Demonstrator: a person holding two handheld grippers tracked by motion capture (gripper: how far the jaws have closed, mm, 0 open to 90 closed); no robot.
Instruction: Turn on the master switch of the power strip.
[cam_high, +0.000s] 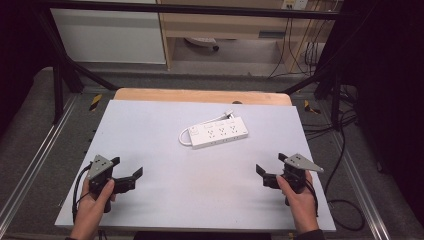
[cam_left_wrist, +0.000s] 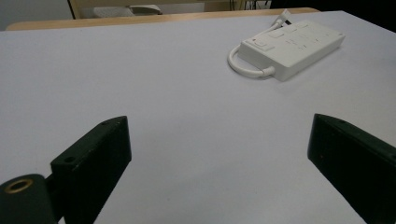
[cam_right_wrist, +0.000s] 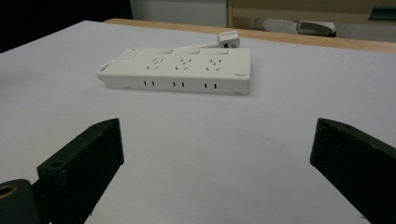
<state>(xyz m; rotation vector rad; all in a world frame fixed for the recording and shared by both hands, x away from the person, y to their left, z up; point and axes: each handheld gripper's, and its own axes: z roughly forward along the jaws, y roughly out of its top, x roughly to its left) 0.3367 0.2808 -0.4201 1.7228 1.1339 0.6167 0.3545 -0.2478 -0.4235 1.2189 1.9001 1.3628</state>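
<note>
A white power strip is laid flat near the middle of the surface, slightly toward the far edge, and is set at a slight angle in the high view. Three groups of sockets are seen along its top face, and a switch is placed at its left end in that view. A short white cord is looped out of the switch end, and a white plug is seen just behind the strip, toward the far edge.

In the right gripper view the long side wall of the power strip is shown, with three pairs of slots along it that are not made out from above; the plug is seen lying behind the far corner. In the left gripper view the switch end of the strip is presented, with the loop of cord curving round it and a red mark, possibly an indicator, on the switch.

The left gripper is held low over the near left part of the surface, well apart from the strip, and its jaws are spread wide with nothing between them. The right gripper is held over the near right part, likewise well apart from the strip, its jaws also spread wide and empty. Each gripper is grasped from below by a hand, and a grey three-cornered plate is carried on top of each.
</note>
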